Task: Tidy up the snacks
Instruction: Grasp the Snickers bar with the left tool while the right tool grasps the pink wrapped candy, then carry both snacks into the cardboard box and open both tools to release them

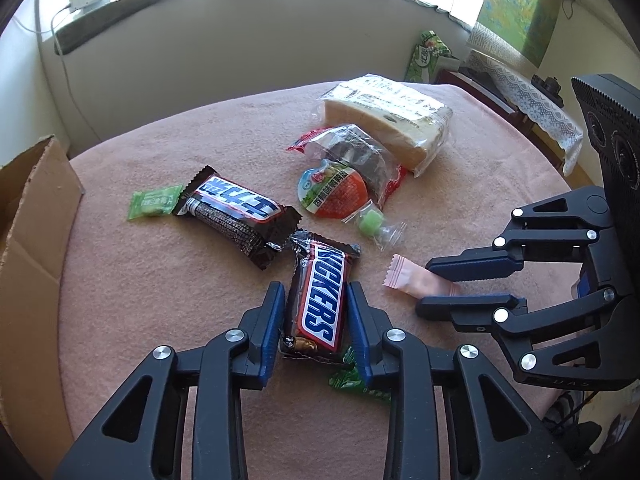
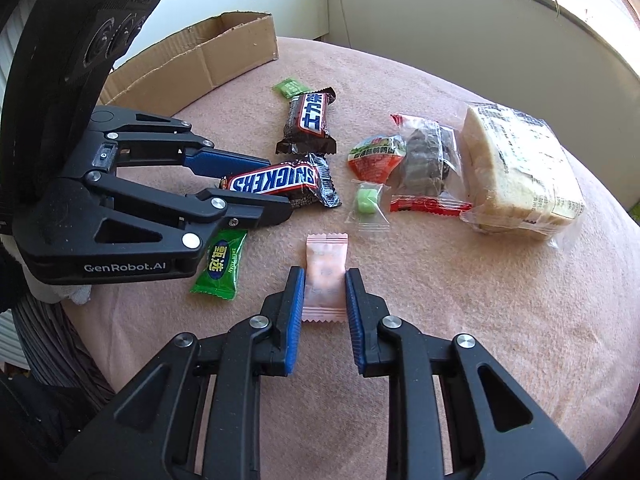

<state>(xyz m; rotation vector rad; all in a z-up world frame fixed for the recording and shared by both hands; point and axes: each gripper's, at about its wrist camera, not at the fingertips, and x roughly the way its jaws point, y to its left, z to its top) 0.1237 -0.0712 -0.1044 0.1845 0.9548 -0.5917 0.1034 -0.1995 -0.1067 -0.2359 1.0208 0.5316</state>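
Landmark: brown Snickers bar in glossy wrapper (image 1: 316, 304), lying on the pink-clothed tabletop (image 1: 160, 300).

- Brown cardboard box (image 1: 28, 240): far left of the bar, at the tabletop's edge.
- Left gripper (image 1: 314, 292): jaws clenched on the bar's sides.
- Pale pink crimped candy sachet (image 2: 325, 276): right of the bar, on the cloth.
- Right gripper (image 2: 322, 280): jaws clamped on the sachet.
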